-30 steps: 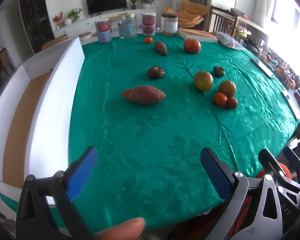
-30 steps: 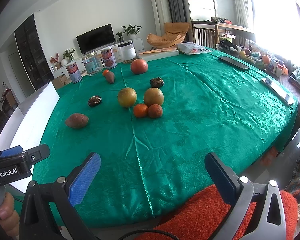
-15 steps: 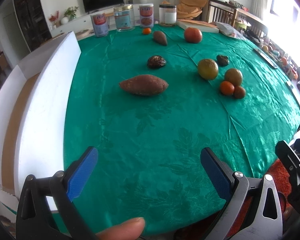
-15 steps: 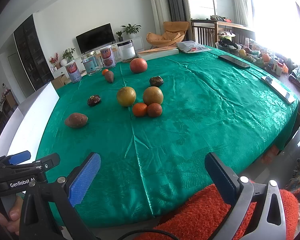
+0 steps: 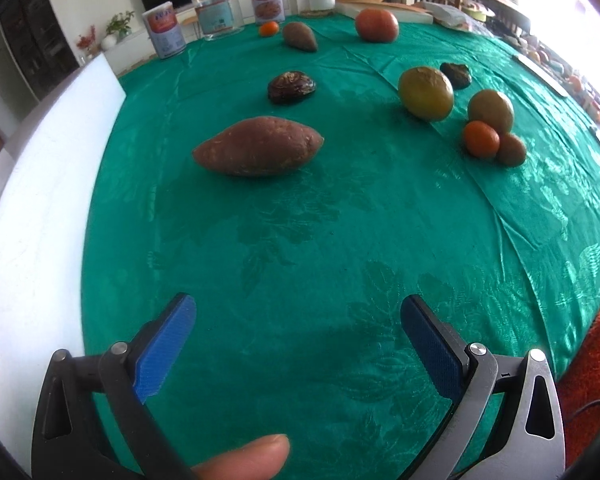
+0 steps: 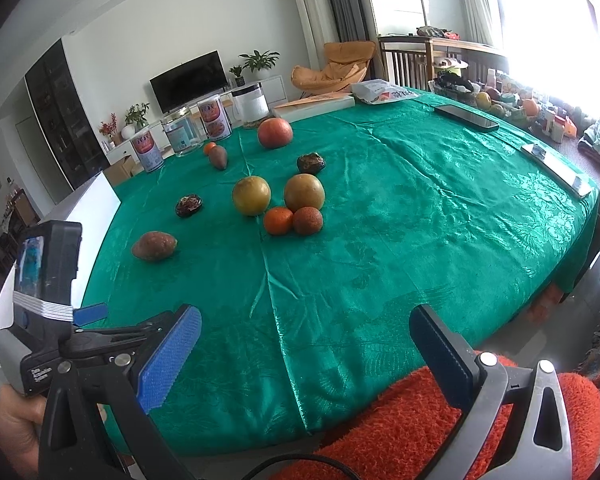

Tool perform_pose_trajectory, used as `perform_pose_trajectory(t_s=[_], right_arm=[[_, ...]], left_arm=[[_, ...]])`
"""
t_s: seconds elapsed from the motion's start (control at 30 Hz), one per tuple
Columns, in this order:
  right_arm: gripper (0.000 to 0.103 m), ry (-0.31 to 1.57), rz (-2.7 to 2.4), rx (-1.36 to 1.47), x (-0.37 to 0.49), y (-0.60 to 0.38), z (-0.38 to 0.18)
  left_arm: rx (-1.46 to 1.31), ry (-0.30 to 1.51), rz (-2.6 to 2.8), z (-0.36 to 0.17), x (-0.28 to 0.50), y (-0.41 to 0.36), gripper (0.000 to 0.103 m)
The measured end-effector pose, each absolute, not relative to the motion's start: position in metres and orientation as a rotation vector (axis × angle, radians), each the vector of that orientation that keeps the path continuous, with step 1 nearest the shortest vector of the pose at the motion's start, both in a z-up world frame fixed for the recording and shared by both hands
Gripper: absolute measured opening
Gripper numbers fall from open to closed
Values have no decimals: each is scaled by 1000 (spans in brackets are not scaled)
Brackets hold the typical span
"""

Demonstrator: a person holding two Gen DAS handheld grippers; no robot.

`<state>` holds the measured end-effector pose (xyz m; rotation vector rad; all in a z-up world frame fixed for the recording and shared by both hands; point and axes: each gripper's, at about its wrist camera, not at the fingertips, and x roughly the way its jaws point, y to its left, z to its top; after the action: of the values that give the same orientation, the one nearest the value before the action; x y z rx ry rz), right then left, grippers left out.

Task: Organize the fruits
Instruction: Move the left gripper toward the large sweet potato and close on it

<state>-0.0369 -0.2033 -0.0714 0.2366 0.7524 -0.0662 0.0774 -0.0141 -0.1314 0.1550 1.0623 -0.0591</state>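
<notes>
Tongs, left (image 5: pixel 298 354) and right (image 6: pixel 306 356), gape wide and empty over the green-clothed bench (image 5: pixel 300 240); the reddish-brown sweet potato (image 5: pixel 259 151), centre-left, wants a square grip across its middle.

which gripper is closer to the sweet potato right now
Left. The left gripper hangs open just short of the sweet potato; the right gripper, open too, sits back at the table edge.
</notes>
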Motion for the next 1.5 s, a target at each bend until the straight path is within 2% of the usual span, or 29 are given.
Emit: perform_pose_trajectory(t_s=[0.4, 0.53, 0.63, 0.87, 1.1, 1.33, 1.37, 1.43, 1.5], right_arm=[[103, 757, -63, 257, -35, -207, -73], [103, 758, -61, 255, -35, -206, -73], [103, 756, -62, 247, -36, -205, -72], [103, 756, -66, 263, -37, -209, -72], [103, 786, -43, 308, -32, -214, -79], [103, 793, -47, 301, -30, -213, -79], [103, 792, -48, 302, -31, -214, -80], [103, 793, -43, 319, -31, -217, -80], [103, 804, -11, 372, -31, -223, -84]], left_arm=[[57, 1102, -112, -140, 96, 7, 103], [-119, 1148, -163, -131, 126, 13, 102], [-289, 1119, -241, -129, 162, 17, 102], [-12, 1074, -286, -133, 218, -13, 102], [-55, 1074, -238, -132, 203, 15, 102], [-141, 1075, -269, -127, 224, -6, 101], [-144, 1077, -247, -128, 228, -9, 100], [-155, 1069, -214, -130, 231, -10, 79], [-144, 1042, -216, -128, 229, -9, 67]])
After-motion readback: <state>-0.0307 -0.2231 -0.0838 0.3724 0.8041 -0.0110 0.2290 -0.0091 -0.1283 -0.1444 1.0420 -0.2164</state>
